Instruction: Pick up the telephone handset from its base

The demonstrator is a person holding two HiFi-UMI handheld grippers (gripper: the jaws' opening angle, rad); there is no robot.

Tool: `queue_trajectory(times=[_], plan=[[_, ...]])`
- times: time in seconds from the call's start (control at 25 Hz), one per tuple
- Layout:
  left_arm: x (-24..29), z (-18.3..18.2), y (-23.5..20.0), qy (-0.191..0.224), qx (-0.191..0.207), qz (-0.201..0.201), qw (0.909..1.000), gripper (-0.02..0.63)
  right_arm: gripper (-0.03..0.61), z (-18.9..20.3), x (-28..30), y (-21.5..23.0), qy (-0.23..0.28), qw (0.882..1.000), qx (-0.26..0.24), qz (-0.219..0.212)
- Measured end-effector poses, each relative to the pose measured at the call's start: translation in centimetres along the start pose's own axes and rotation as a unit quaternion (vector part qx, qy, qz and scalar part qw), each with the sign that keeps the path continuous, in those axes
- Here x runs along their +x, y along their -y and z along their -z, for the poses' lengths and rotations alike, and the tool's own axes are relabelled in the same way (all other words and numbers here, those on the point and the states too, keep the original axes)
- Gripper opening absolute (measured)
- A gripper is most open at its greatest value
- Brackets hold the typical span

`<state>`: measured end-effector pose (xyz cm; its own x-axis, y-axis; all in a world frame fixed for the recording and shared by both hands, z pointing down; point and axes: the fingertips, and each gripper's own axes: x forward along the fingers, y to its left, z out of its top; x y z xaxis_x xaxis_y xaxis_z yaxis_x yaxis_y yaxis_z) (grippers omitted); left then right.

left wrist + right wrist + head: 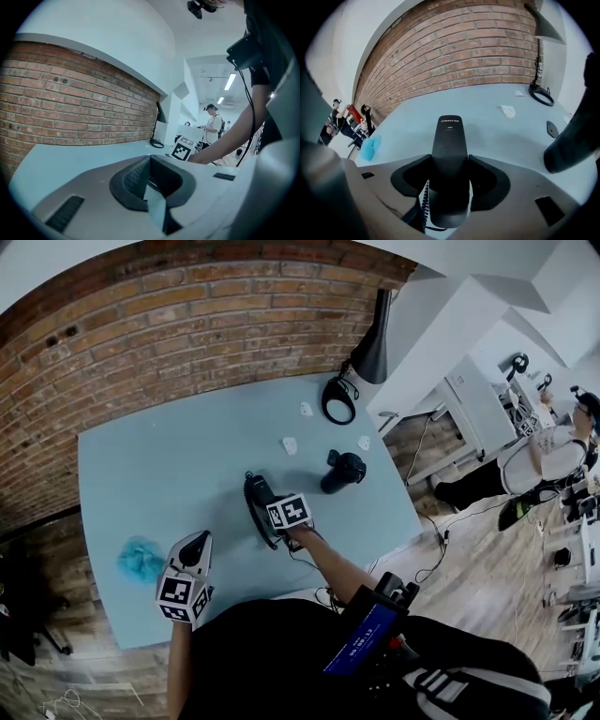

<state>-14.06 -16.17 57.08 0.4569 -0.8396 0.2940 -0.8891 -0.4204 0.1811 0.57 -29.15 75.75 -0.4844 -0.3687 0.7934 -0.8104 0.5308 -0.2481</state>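
Note:
A black telephone (256,495) lies near the middle of the light blue table (141,465). My right gripper (270,510) is over it. In the right gripper view the black handset (449,140) runs lengthwise between the jaws, and my right gripper (450,178) is shut on it. Its coiled cord (424,201) hangs below on the left. The base is hidden under the handset and gripper. My left gripper (198,544) hovers near the table's front edge, left of the phone. Its jaws are together with nothing between them, as the left gripper view (152,180) also shows.
A blue cloth (141,559) lies at the front left. A black cylinder-like object (342,472) stands right of the phone. A black lamp (372,329) and cable ring (337,399) sit at the back right, with white scraps (291,444) nearby. A brick wall (169,324) lies behind.

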Motion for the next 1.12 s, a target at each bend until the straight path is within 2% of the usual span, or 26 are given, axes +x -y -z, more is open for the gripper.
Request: queue_trajectory(times=[0.12,0.24,0.68,0.96,1.12], plan=[[0.2,0.0,0.3,-0.001,0.002,0.002,1.0000,0.020,0.249,-0.3,-0.2,-0.1,0.002,1.000,-0.026,0.000],[0.1,0.1,0.5,-0.002,0.004,0.005,1.0000,0.020,0.249,-0.5,-0.4,-0.1,0.011,1.000,-0.025,0.004],[0.3,0.2,0.7,-0.004,0.006,0.010,0.9999,0.020,0.247,-2.3,-1.9,0.2,0.050,0.998,0.026,-0.015],[0.2,0.3,0.9,-0.005,0.007,0.011,0.9999,0.020,0.245,-4.0,-3.1,-0.6,0.086,0.995,0.042,-0.043],[0.2,0.4,0.8,-0.006,0.007,0.011,0.9999,0.020,0.245,-5.3,-3.7,-1.3,0.112,0.988,0.078,-0.074]])
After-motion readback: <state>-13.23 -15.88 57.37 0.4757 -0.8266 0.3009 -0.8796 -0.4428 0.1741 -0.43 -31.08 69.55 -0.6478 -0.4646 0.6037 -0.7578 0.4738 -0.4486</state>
